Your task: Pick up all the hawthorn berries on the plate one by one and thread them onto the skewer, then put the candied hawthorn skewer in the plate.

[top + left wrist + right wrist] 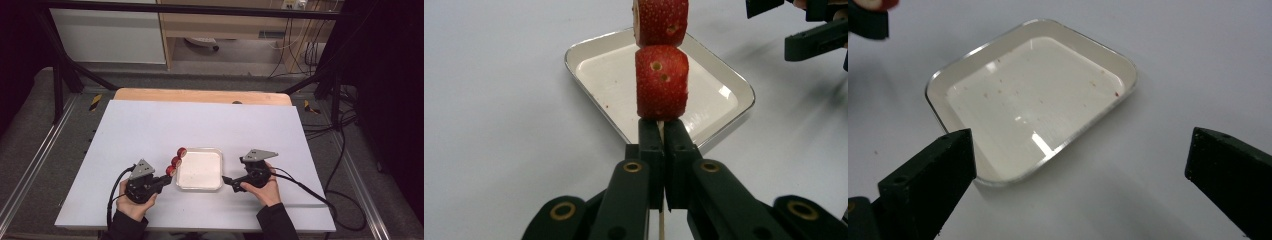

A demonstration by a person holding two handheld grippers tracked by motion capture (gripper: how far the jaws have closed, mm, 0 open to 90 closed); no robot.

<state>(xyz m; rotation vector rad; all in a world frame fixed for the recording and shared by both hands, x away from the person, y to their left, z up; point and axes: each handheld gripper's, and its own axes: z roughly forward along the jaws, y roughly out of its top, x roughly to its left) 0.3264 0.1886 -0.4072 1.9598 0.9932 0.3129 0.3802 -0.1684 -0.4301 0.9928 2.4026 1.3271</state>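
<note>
A thin wooden skewer (661,131) carries three red strawberry pieces (176,161) and slants over the left rim of the white square tray (200,172). My left gripper (166,179) is shut on the skewer's bare end just below the lowest piece (662,82); a second piece (660,22) sits above it. The tray (594,65) holds nothing but a few red specks. My right gripper (231,184) stands open at the tray's right side. Its jaws are wide apart with nothing between them, and it looks onto the tray (1033,100).
The white tabletop (150,125) has free room all around the tray. A wooden strip (200,95) runs along its far edge. Black frame bars and cables (340,150) lie off the right side. My right gripper (814,37) is at the top right of the left gripper view.
</note>
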